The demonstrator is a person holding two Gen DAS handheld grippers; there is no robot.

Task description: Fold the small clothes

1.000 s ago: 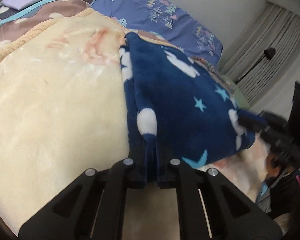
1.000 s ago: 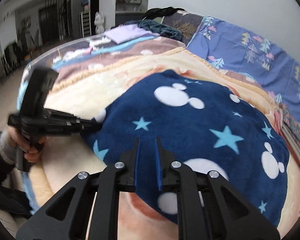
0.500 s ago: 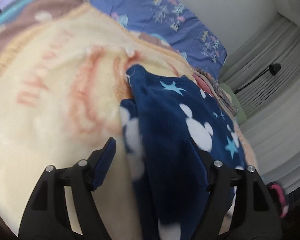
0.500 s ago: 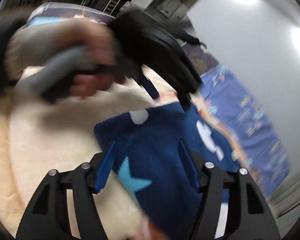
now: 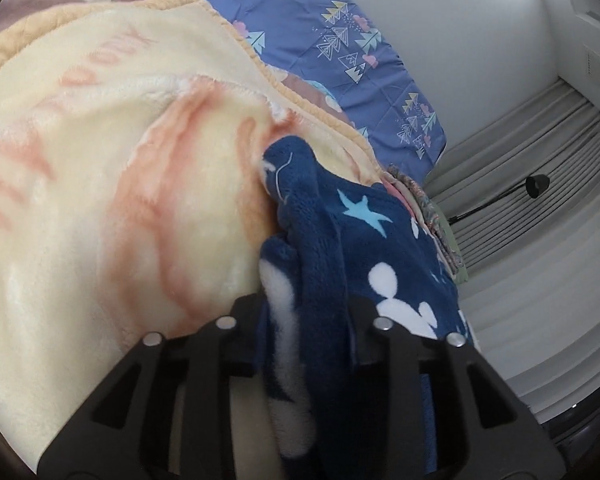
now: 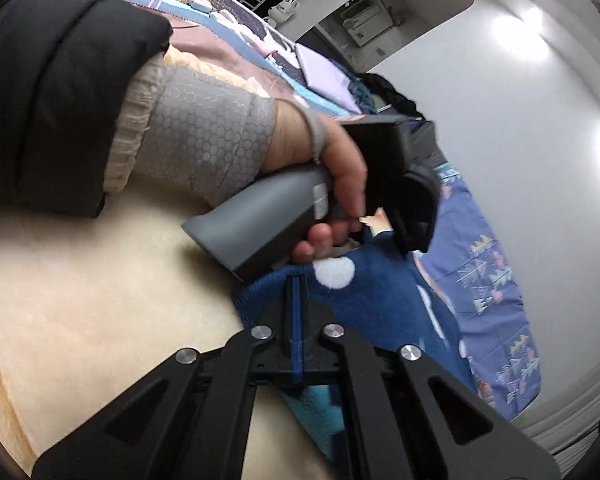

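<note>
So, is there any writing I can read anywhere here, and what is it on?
Nothing can be quoted with confidence.
Blanket: large peach letters, too blurred and skewed to read.
Handle: white sticker, too small to read.
Garment: only stars and mouse-head shapes, no words.

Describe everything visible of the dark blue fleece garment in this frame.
The garment is thick navy fleece printed with white mouse-head shapes and light blue stars. It lies bunched and folded on the cream blanket. A thick fold sits between the left gripper fingers; the right gripper is shut over its near edge.
</note>
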